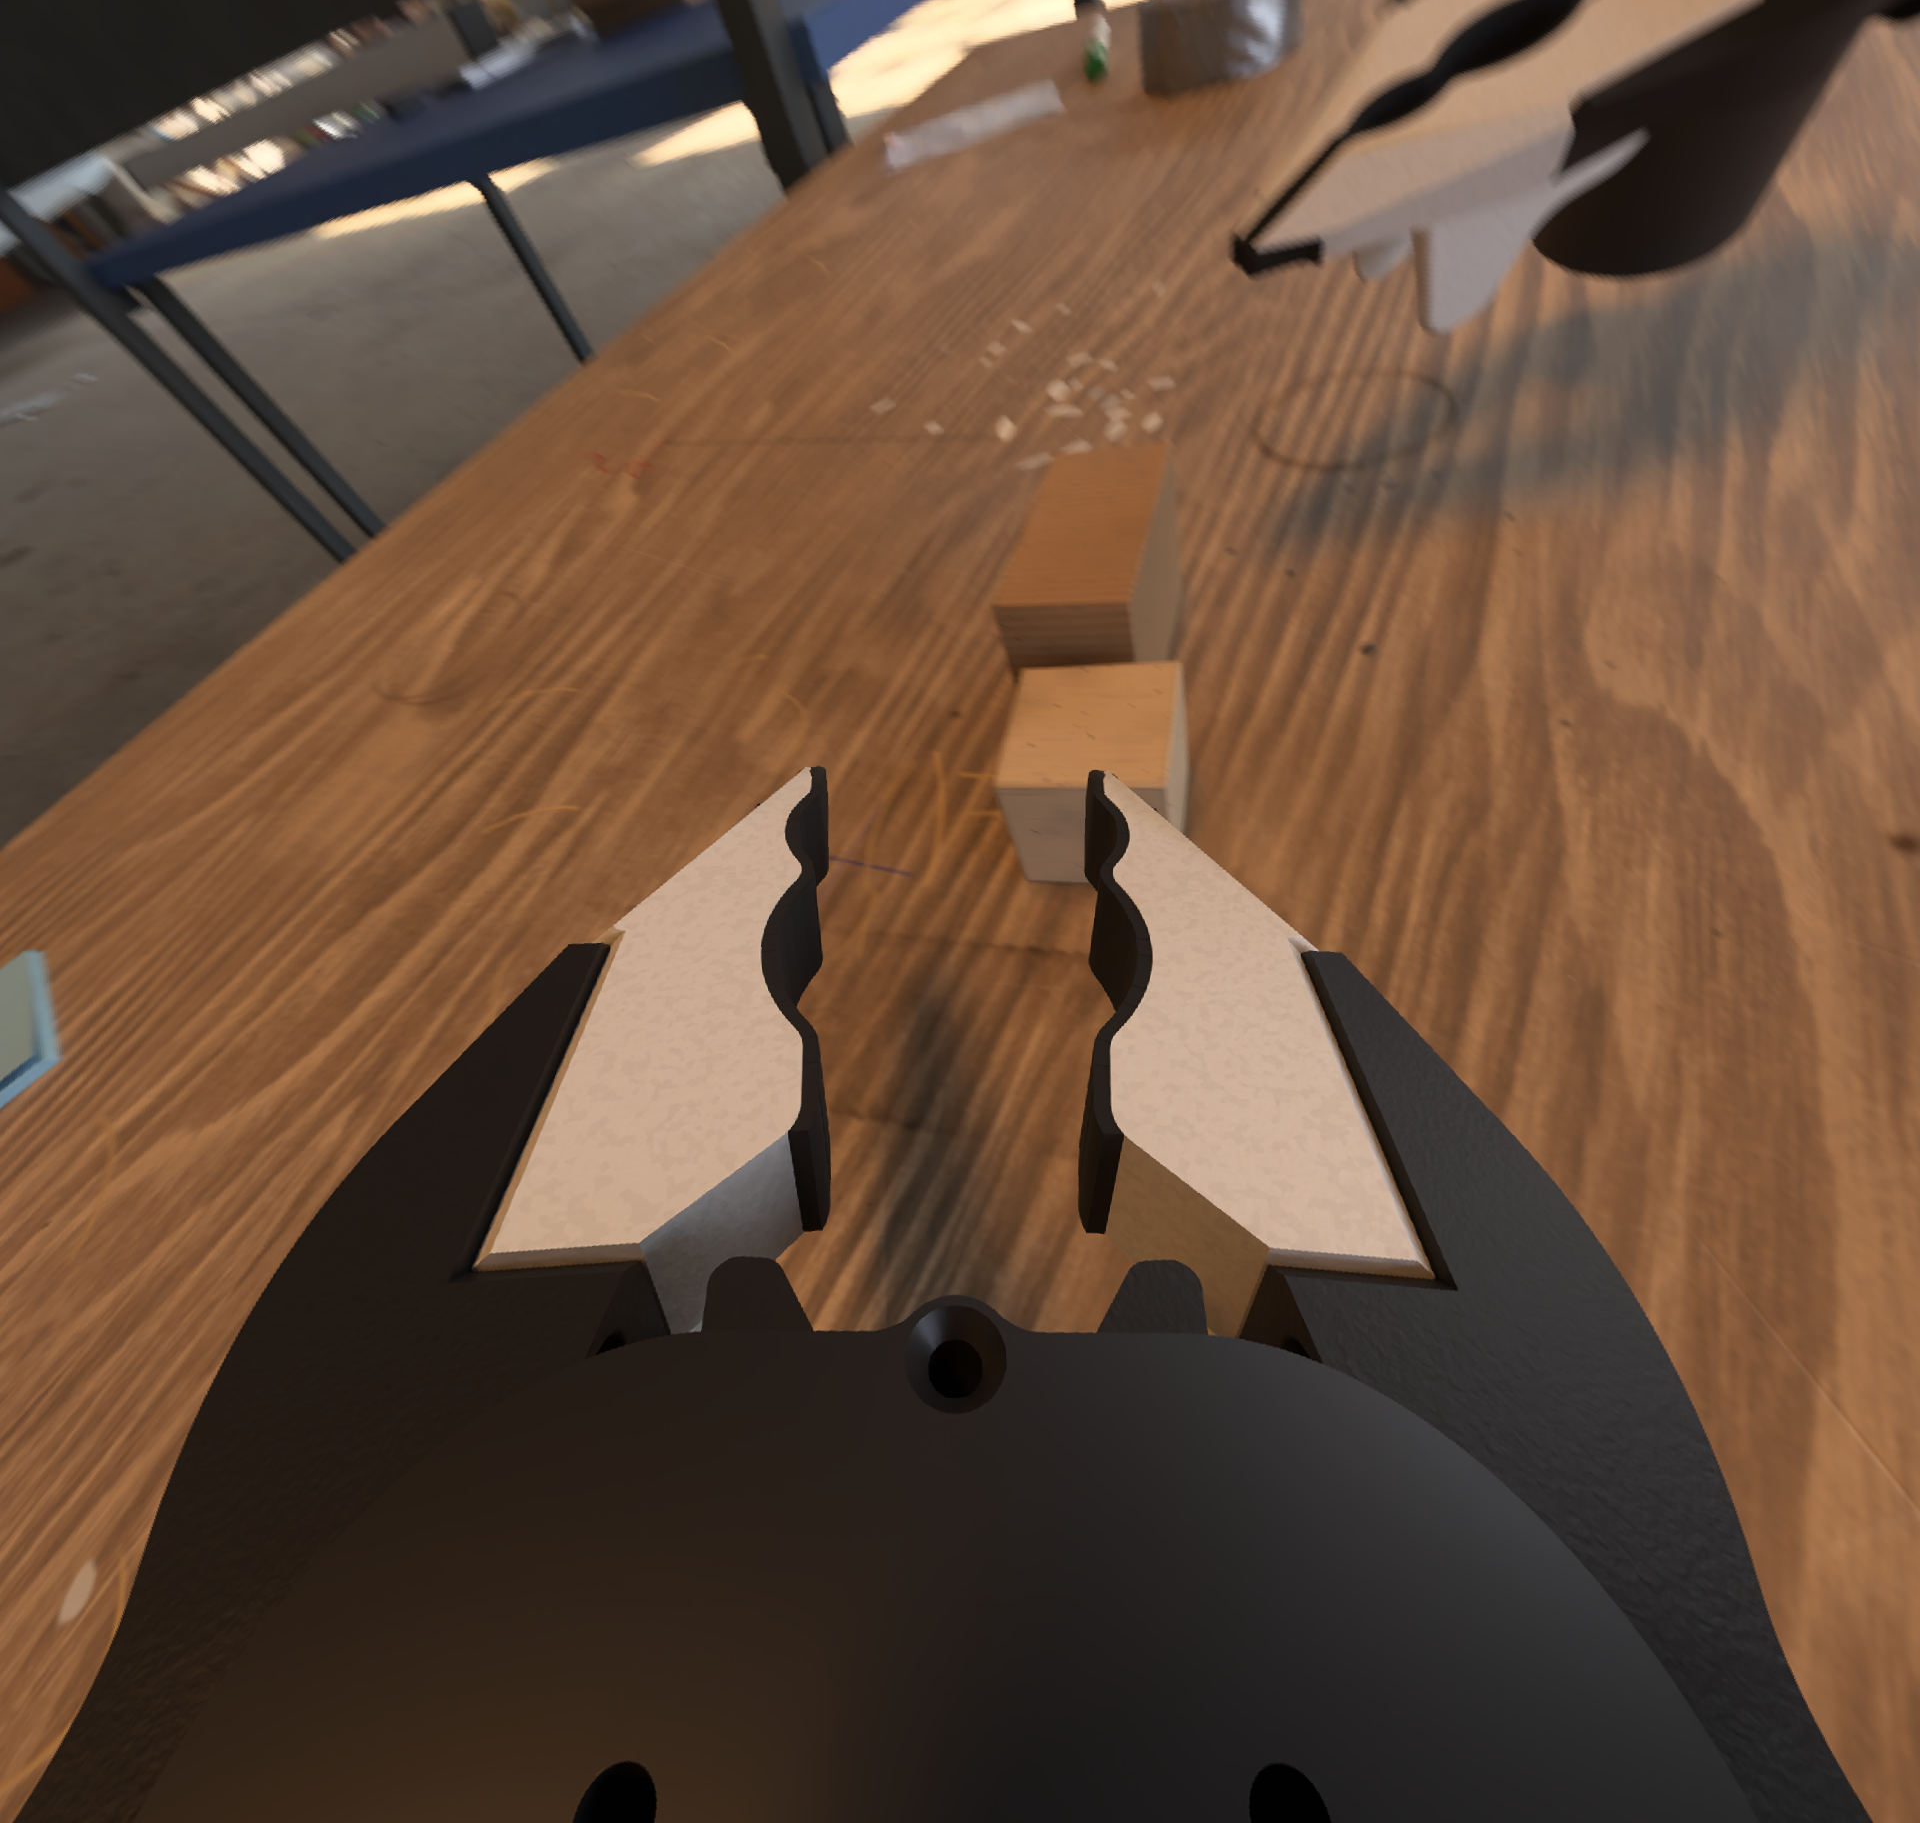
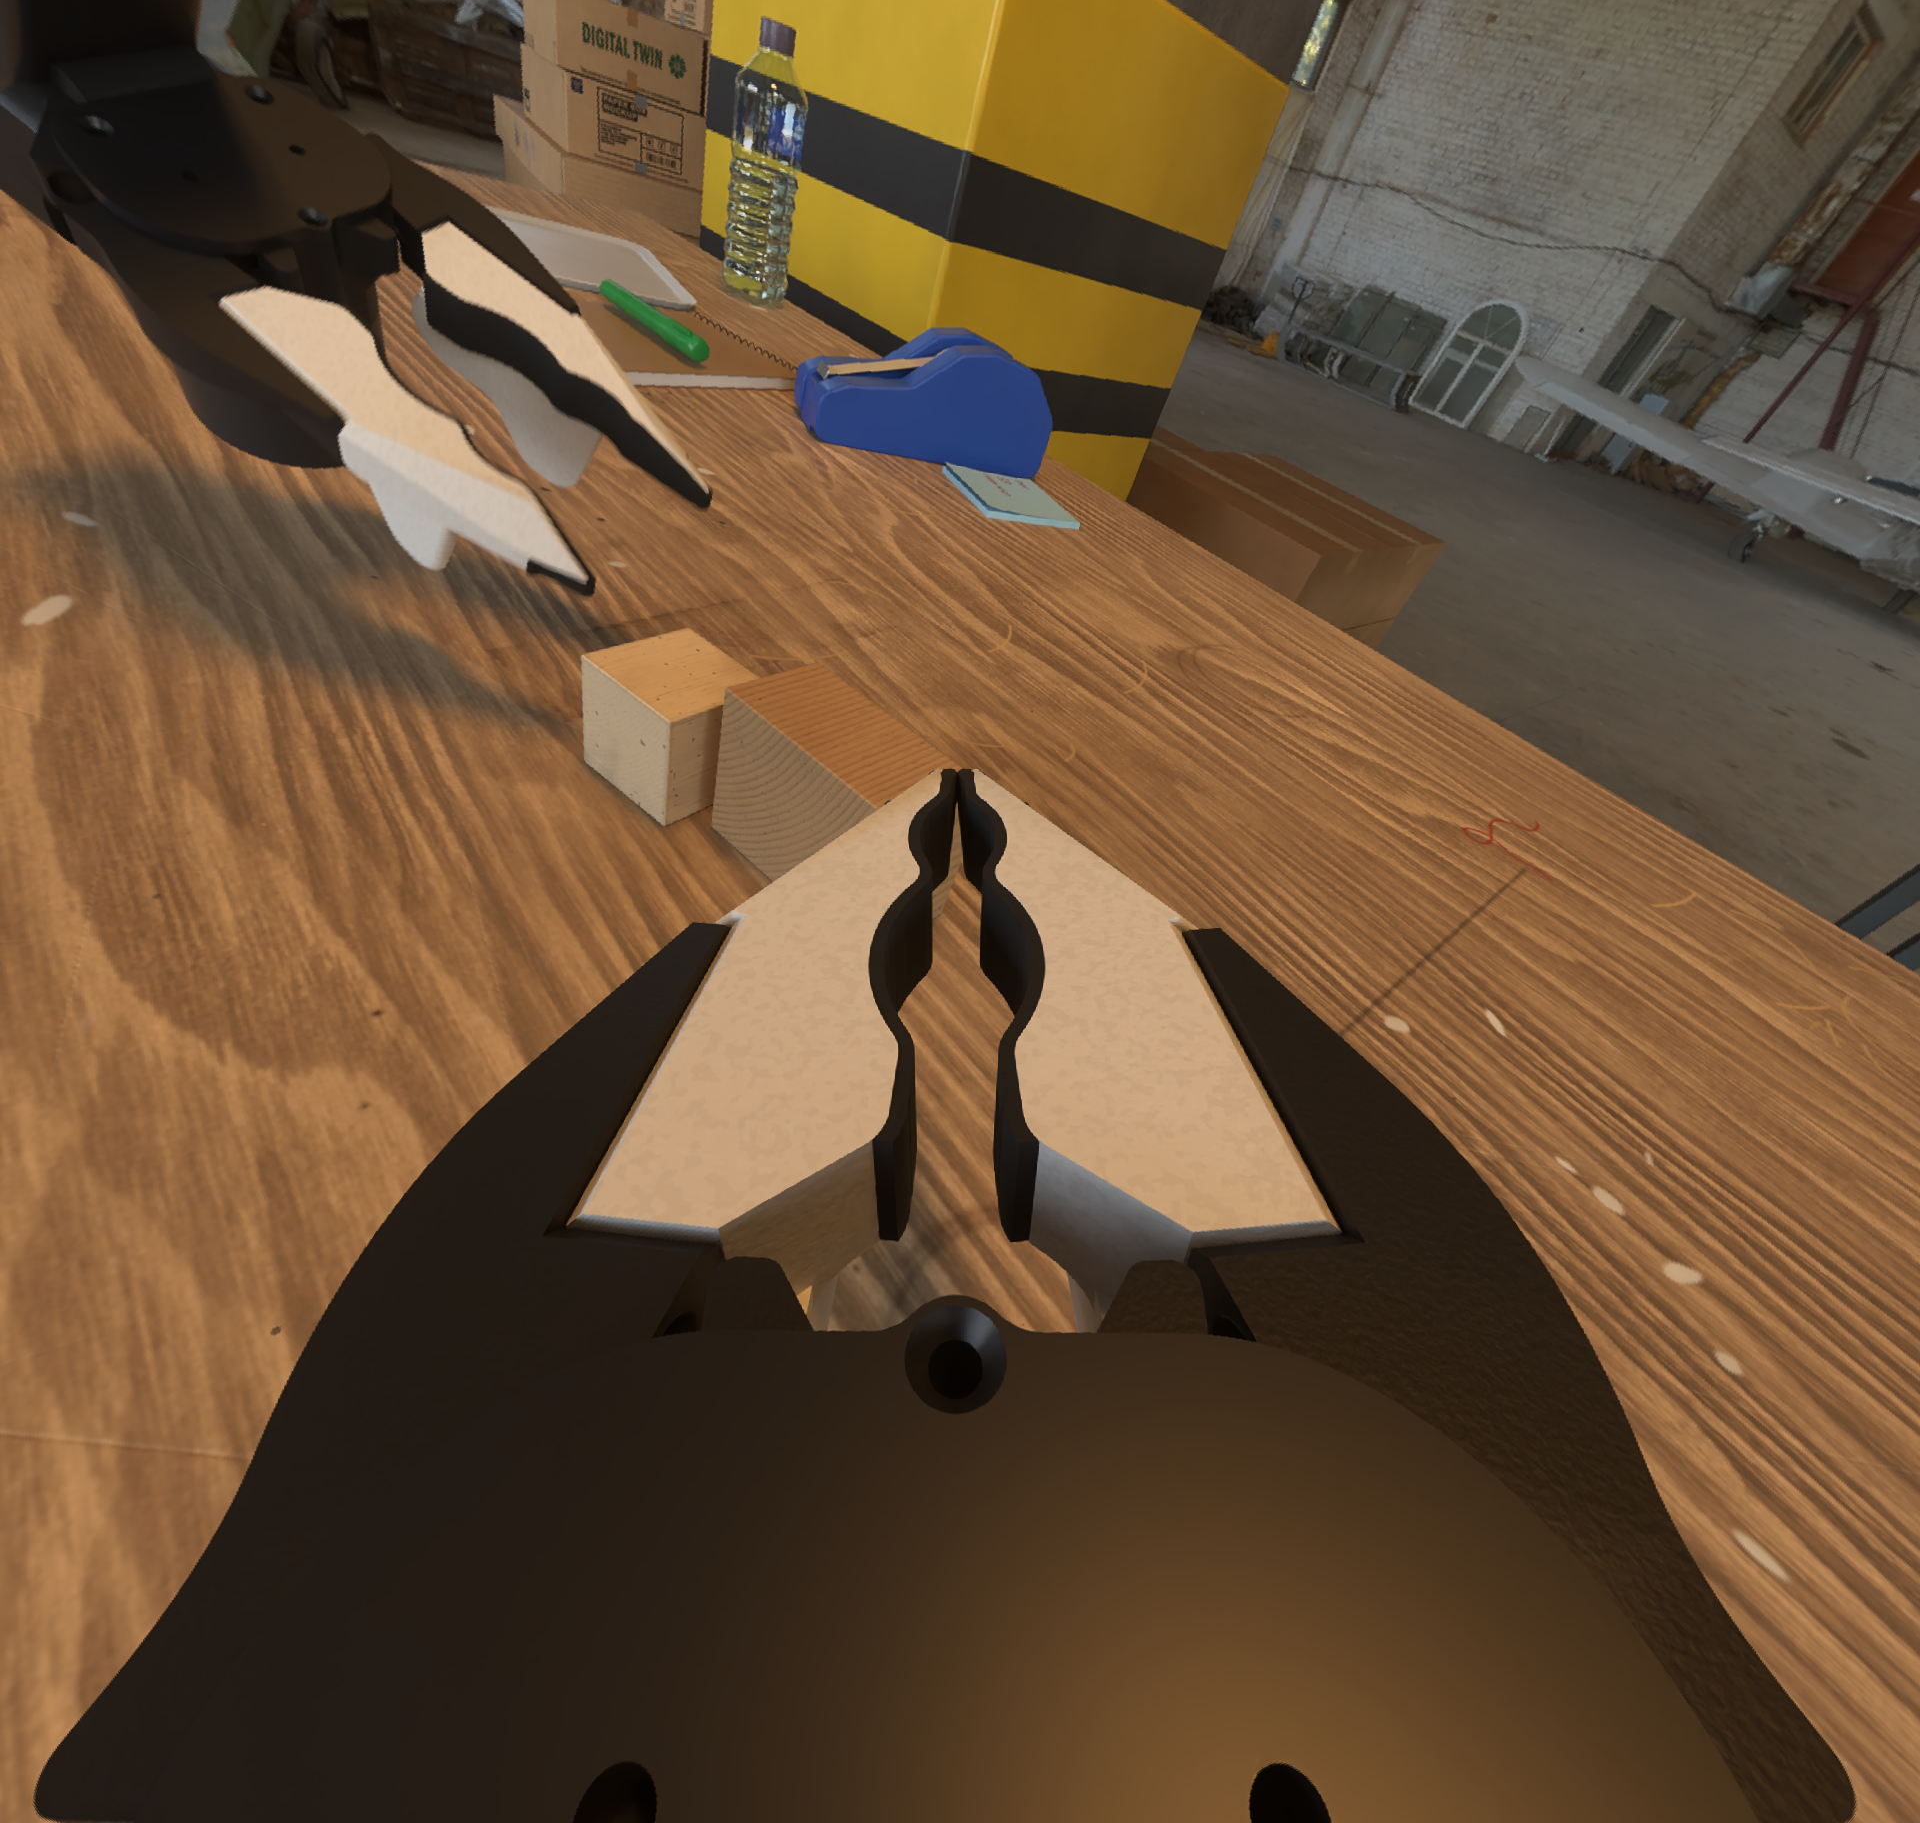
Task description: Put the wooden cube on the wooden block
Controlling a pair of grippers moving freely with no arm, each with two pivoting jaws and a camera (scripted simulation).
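- Mid-frame on my left wrist view: wooden cube beside wooden block, both on surface.
- Left gripper wide, empty.
- Right gripper nearly closed, empty.

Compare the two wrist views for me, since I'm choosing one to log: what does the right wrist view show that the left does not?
Only the right wrist view shows the water bottle, blue tape dispenser, green marker, cardboard boxes and yellow pillar. Only the left wrist view shows the neighbouring blue table and scattered white chips. Both show the wooden cube beside the wooden block on the table, the open left tool and the shut right tool.
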